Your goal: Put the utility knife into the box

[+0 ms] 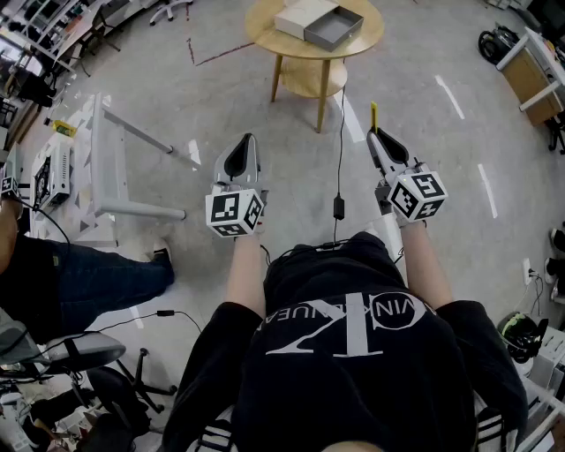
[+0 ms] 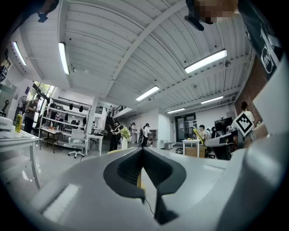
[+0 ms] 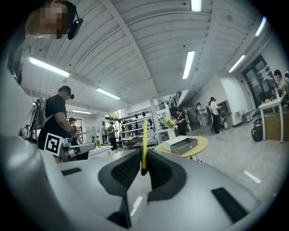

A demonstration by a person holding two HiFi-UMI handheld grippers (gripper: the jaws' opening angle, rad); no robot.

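**Item: utility knife [image 3: 144,149].** Yellow and slim. The right gripper [image 1: 375,137] is holding it, jaws closed against its flat sides. Its long axis is standing upright between the jaws and is projecting past their tips, away from the person.

**Item: box [image 1: 334,26].** A grey open tray, sitting beside a white lid [image 1: 303,16] near the far edge of the round wooden table [image 1: 265,40]. It is lying ahead of the right gripper and slightly to its left, well apart from it. The right gripper is the nearer of the two.

**Item: left gripper [image 1: 247,139].** Its jaws are meeting at the tips and appear to be gripping nothing.

**Writing:** Large white lettering is showing upside down on the person's black shirt [image 1: 353,353]. It is possibly a brand name, but cannot be read with confidence. Both gripper cubes are carrying square markers only.
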